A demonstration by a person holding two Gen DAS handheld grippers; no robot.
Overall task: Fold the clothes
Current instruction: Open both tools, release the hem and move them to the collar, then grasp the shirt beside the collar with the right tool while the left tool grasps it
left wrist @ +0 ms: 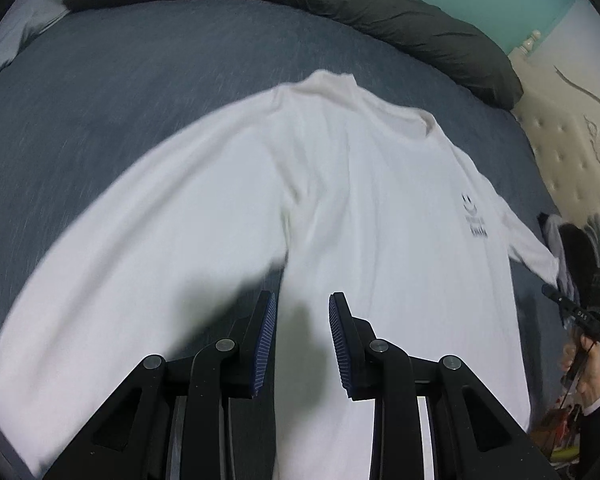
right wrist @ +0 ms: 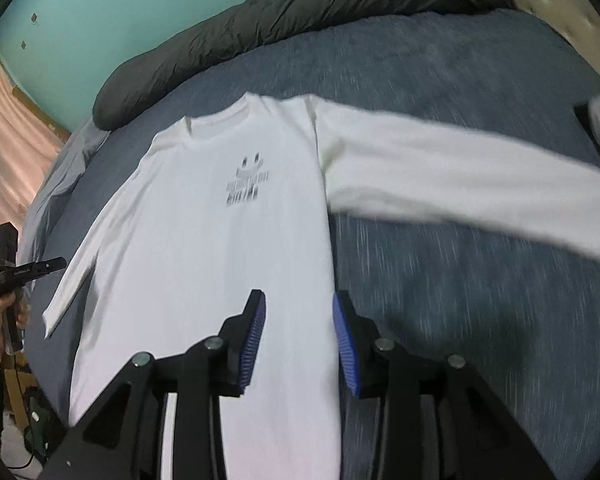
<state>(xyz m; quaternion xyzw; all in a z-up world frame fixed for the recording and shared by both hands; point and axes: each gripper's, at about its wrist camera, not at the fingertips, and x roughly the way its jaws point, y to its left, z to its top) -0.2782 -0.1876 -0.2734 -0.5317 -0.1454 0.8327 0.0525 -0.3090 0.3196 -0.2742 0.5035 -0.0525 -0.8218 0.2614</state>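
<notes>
While both grippers (left wrist: pixel 302 312) (right wrist: pixel 299 310) hang apart, empty, white shirt (right wrist: pixel 220 240) lies flat w/ sleeves out.

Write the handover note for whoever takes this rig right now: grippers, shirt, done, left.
Left gripper: open, empty, above the shirt's lower part.
Right gripper: open, empty, over the shirt's side edge.
White long-sleeve shirt: flat on the blue bedspread, print up, both sleeves spread outward.
Done: shirt laid out.
Left: every fold; probably sleeves in first, then the body.
</notes>
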